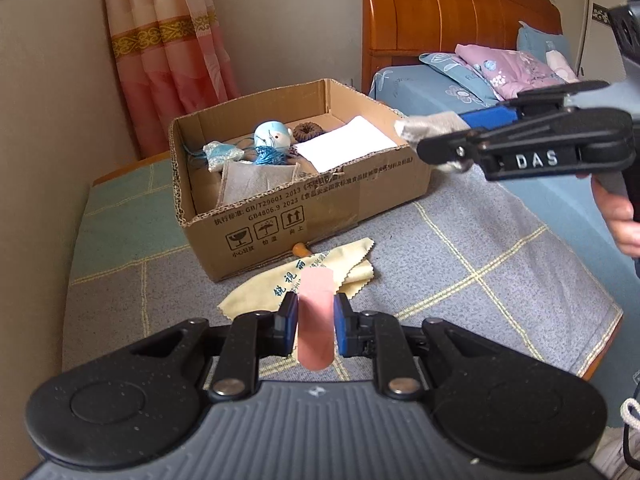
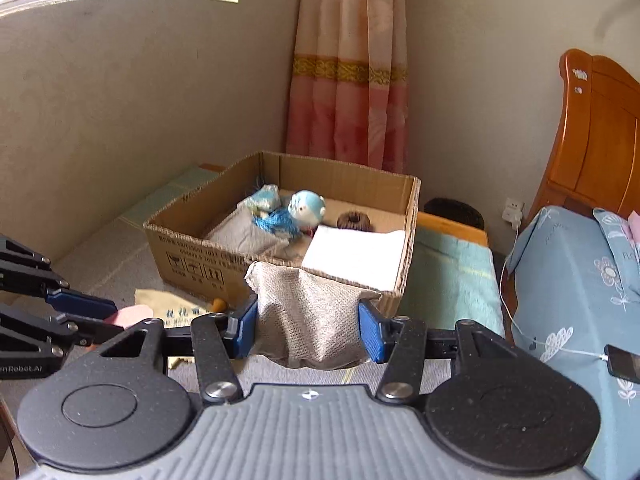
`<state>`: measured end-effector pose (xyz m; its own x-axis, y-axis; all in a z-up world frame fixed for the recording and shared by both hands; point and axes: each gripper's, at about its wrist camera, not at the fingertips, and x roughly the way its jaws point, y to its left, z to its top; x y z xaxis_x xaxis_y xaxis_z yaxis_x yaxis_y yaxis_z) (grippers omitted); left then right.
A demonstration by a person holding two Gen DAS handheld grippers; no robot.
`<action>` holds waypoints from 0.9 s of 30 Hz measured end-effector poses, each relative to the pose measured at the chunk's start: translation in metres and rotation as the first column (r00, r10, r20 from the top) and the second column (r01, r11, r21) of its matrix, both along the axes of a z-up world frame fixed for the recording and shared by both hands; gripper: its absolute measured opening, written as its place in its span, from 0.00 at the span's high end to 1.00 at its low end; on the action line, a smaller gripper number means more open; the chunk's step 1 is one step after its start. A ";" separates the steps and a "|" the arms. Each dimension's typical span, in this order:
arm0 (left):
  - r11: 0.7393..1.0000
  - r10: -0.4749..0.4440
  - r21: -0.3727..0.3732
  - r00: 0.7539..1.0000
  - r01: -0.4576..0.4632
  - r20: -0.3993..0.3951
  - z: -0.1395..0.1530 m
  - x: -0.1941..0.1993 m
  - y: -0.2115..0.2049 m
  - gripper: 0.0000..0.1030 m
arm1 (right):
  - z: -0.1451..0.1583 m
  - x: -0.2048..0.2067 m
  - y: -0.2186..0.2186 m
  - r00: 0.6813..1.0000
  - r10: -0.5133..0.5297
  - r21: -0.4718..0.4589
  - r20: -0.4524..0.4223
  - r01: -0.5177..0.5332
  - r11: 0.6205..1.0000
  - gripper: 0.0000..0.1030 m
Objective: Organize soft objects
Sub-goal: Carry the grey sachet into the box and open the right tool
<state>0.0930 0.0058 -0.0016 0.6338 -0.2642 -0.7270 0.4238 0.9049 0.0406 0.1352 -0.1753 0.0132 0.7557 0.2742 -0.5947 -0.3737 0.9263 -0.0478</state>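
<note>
Two tools each clamp something soft: the left tool (image 1: 316, 326) pinches a pink pad (image 1: 317, 320), the right tool (image 2: 308, 328) grips a grey mesh cloth (image 2: 310, 316). Ahead of both sits the cardboard box (image 2: 192, 248); a yellow cloth (image 1: 288, 276) lies just beyond the left tool.

Pink curtain (image 2: 344, 80), wooden headboard (image 1: 452, 12) and phone (image 2: 624, 362) nearby.

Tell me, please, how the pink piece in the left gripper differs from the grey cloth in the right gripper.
The pink piece is narrow, smooth and plain; the grey cloth is wide, mesh-textured and crumpled.

The left gripper has closed to a narrow gap on the pink piece; the right gripper stands much wider around the bunched cloth.

The pink piece is over the yellow cloth before the cardboard box; the grey cloth is at the box's near right edge.

Both are soft, held and outside the box.
</note>
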 end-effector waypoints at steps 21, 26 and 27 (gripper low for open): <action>1.000 0.028 0.000 0.998 -0.028 0.052 0.022 0.031 0.014 0.83 | -0.009 0.085 -0.004 0.997 -0.079 0.010 -0.013 0.079 0.997 0.00; 1.000 0.004 0.009 0.997 -0.005 0.082 0.033 0.043 0.009 0.83 | -0.010 0.054 -0.011 0.991 -0.128 0.017 -0.026 0.129 0.992 0.00; 1.000 -0.003 0.014 0.996 0.001 0.091 0.036 0.046 0.007 0.83 | -0.010 0.048 -0.013 0.990 -0.141 0.021 -0.023 0.142 0.990 0.00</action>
<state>0.1392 0.0123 0.0342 0.6972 -0.2556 -0.6698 0.4195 0.9031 0.0920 0.1830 -0.1881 0.0033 0.7748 0.1789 -0.6064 -0.2395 0.9707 -0.0197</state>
